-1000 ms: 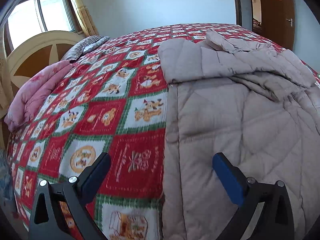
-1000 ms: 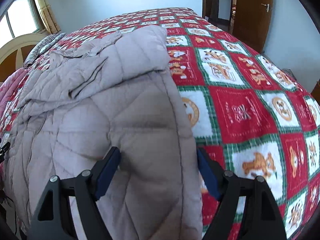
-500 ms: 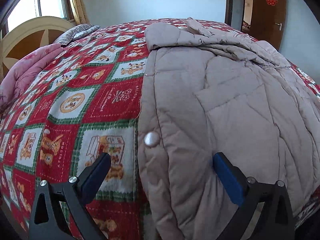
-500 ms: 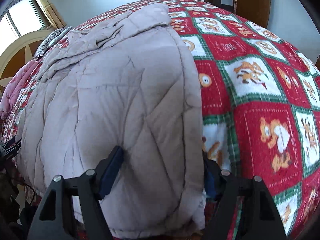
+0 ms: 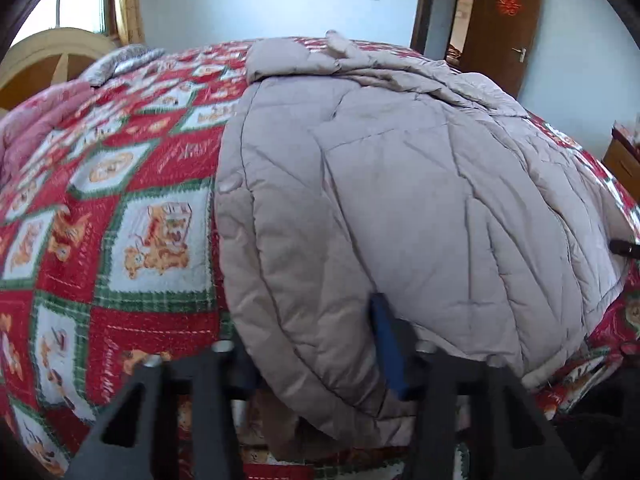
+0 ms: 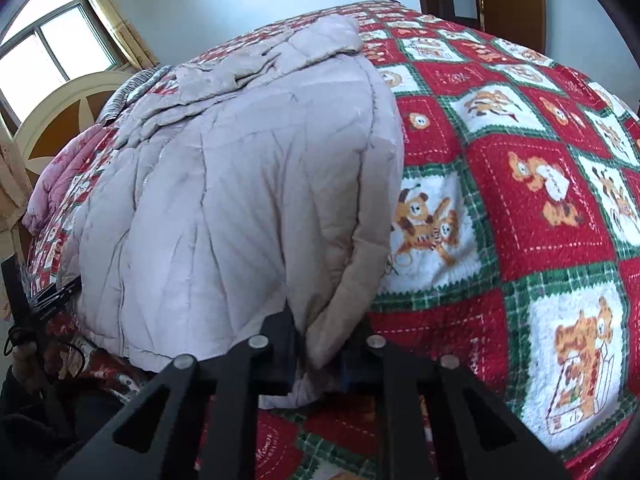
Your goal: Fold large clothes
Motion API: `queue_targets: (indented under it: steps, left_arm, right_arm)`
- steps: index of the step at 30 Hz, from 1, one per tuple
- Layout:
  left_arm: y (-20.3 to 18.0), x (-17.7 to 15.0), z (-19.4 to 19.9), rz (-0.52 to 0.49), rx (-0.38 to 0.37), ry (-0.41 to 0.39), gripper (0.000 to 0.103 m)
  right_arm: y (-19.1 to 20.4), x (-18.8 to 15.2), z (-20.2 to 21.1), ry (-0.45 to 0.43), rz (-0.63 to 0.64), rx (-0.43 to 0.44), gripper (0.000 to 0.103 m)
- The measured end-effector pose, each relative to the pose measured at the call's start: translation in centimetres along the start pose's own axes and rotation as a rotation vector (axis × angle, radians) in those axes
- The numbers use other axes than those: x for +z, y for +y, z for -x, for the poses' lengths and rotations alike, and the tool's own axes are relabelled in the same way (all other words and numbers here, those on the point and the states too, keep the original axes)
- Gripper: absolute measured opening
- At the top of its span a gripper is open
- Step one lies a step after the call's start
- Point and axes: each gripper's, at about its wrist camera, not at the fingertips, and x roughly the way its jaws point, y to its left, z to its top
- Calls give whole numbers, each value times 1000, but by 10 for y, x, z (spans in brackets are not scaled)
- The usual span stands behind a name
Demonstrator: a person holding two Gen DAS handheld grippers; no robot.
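Note:
A large beige quilted coat (image 5: 400,184) lies spread on the bed, its hem hanging over the near edge. My left gripper (image 5: 316,360) is at the hem's left corner. Its jaws are closing with a thick fold of the coat bunched between them, and the blue pad (image 5: 386,344) presses into the fabric. In the right wrist view the coat (image 6: 240,184) fills the left half. My right gripper (image 6: 320,356) is closing on the hem's right corner, which is pinched between both fingers. The left gripper's other finger is hidden behind the fabric.
The bed carries a red, green and white bear-patterned blanket (image 5: 152,232) (image 6: 520,200). A pink quilt (image 5: 36,120) and a cream headboard (image 5: 52,56) lie at the far left. A brown door (image 5: 508,28) and a wooden cabinet (image 5: 624,156) stand to the right.
Both grippers drew back along the coat to its hem at the bed's near edge. Their jaws went from wide open to closed on the hem corners.

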Motion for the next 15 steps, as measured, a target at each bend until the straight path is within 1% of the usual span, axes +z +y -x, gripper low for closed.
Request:
queue_targets:
  steps: [2,3,10,15]
  left_arm:
    - [-3,4,10,-32,-1,-35,15]
    - [-3,8,18,-41,4,-63,13]
    - [0,39,90,-69,-21,-242,9]
    - [-4,58,146,-84,-97,-348,8]
  right_arm:
    - [1,0,5,-34,-12,21,14]
    - [1,0,10,-55,-21,37,13]
    - [10,15,67,-219,-14,138,11]
    - [23,27,121,-348,18,199,11]
